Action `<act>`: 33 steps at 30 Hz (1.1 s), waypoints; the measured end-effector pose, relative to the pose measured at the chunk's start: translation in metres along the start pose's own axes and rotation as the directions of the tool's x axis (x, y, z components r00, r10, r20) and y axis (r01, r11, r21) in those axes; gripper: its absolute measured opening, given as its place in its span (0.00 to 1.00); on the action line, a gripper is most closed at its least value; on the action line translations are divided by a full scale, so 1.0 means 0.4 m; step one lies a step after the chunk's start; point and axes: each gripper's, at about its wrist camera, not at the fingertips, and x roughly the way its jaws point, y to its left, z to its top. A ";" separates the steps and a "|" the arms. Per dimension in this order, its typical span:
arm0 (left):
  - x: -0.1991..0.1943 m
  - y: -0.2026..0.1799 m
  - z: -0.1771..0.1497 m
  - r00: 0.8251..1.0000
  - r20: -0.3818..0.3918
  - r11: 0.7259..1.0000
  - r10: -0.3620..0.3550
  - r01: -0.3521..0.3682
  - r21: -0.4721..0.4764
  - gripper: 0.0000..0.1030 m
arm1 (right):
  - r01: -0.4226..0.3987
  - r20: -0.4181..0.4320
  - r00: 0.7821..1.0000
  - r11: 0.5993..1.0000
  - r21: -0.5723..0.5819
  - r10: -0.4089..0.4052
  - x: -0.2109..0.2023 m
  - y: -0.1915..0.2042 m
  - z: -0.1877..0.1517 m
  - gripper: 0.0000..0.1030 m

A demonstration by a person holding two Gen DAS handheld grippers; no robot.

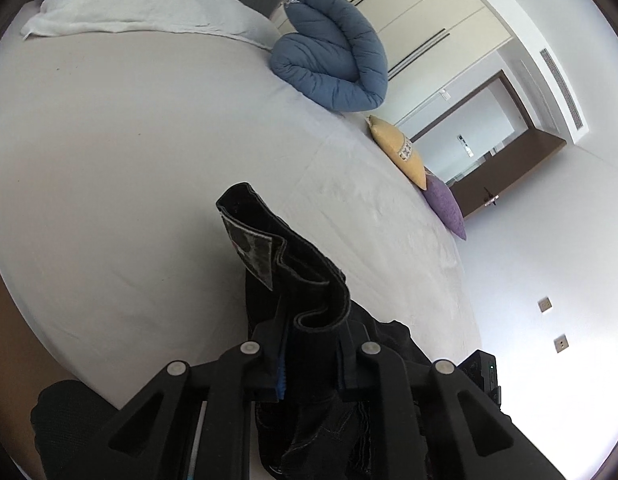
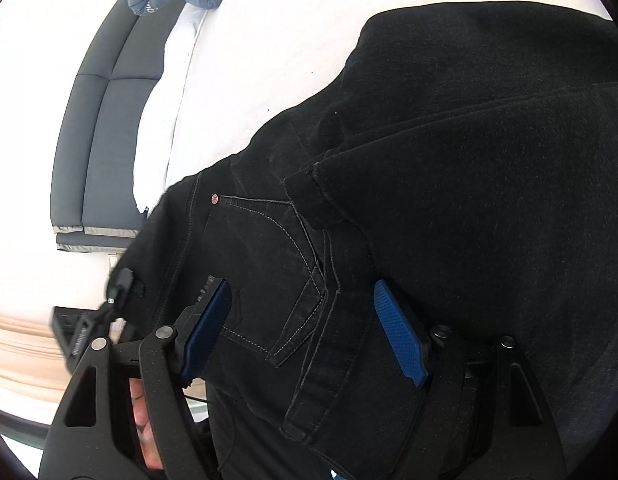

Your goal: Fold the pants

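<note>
Black denim pants [image 2: 449, 168] lie on the pale grey bed sheet [image 1: 109, 160]. The left gripper [image 1: 309, 360] is clamped on their waistband, raised off the sheet. The right gripper [image 2: 305, 328] stands apart, blue pads [image 2: 401, 336] straddling the back pocket.

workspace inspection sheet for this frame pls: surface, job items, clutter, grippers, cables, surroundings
Surface: bed with a pale sheet, mostly bare.
Job's things: black pants, back pocket up; waistband end raised off the sheet.
Clutter: blue puffer jacket, yellow cushion, purple cushion, white pillow.
Grippers: left hand-held gripper shut on the waistband; right hand-held gripper open, pads either side of the pocket area, not pressing.
Cables: thin black lead with a plug near the right gripper's left side.
Surroundings: grey headboard, wardrobe doors, open doorway, wall sockets.
</note>
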 end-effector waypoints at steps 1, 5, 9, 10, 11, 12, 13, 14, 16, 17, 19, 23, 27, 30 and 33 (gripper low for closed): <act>0.000 -0.018 -0.001 1.000 -0.001 1.000 0.000 0.000 0.018 0.17 | -0.004 0.001 1.000 1.000 -0.002 0.004 -0.002 0.000 -0.001 0.71; 0.002 -0.115 -0.010 1.000 -0.012 0.993 0.006 -0.005 0.120 0.17 | -0.082 0.028 0.996 0.994 0.067 0.081 -0.047 -0.014 0.004 0.71; 0.029 -0.235 -0.047 0.999 -0.042 0.969 0.011 0.000 0.246 0.17 | -0.201 0.084 0.977 0.976 0.087 0.194 -0.133 -0.041 0.003 0.71; 0.040 -0.267 -0.061 0.998 -0.054 0.961 0.011 0.004 0.276 0.17 | -0.226 0.089 0.972 0.970 0.089 0.219 -0.150 -0.049 0.005 0.71; 0.054 -0.304 -0.080 0.998 -0.069 0.949 0.016 0.007 0.315 0.17 | -0.256 0.098 0.964 0.962 0.096 0.247 -0.173 -0.064 0.007 0.71; 0.066 -0.333 -0.097 0.996 -0.083 0.939 0.018 0.012 0.345 0.17 | -0.274 0.108 0.959 0.956 0.105 0.263 -0.195 -0.078 0.010 0.71; 0.080 -0.360 -0.115 0.995 -0.099 0.930 0.018 0.020 0.368 0.17 | -0.290 0.117 0.954 0.951 0.110 0.277 -0.215 -0.092 0.014 0.72; 0.099 -0.390 -0.137 0.992 -0.122 0.919 0.018 0.032 0.392 0.17 | -0.310 0.128 0.947 0.944 0.114 0.295 -0.235 -0.105 0.019 0.73; 0.125 -0.430 -0.173 0.988 -0.156 0.906 0.016 0.052 0.420 0.17 | -0.338 0.145 0.936 0.934 0.114 0.320 -0.269 -0.131 0.023 0.77; 0.134 -0.445 -0.190 0.985 -0.170 0.897 0.015 0.062 0.438 0.17 | -0.343 0.151 0.933 0.933 0.110 0.326 -0.283 -0.136 0.019 0.78; 0.151 -0.484 -0.228 0.981 -0.193 0.873 0.023 0.075 0.483 0.17 | -0.349 0.157 0.930 0.932 0.098 0.332 -0.305 -0.145 0.020 0.80; 0.178 -0.542 -0.293 0.971 -0.236 0.822 0.043 0.099 0.560 0.17 | -0.364 0.169 0.921 0.930 0.054 0.350 -0.355 -0.160 0.033 0.82; 0.197 -0.567 -0.343 0.957 -0.283 0.793 0.056 0.129 0.595 0.17 | -0.355 0.173 0.922 0.935 0.019 0.347 -0.377 -0.149 0.032 0.84; 0.203 -0.581 -0.377 0.949 -0.308 0.774 0.065 0.147 0.616 0.17 | -0.337 0.161 0.928 0.941 -0.019 0.335 -0.389 -0.113 0.012 0.84; 0.208 -0.600 -0.416 0.941 -0.332 0.751 0.071 0.169 0.638 0.17 | -0.261 0.158 0.951 0.963 -0.061 0.267 -0.400 -0.092 -0.005 0.84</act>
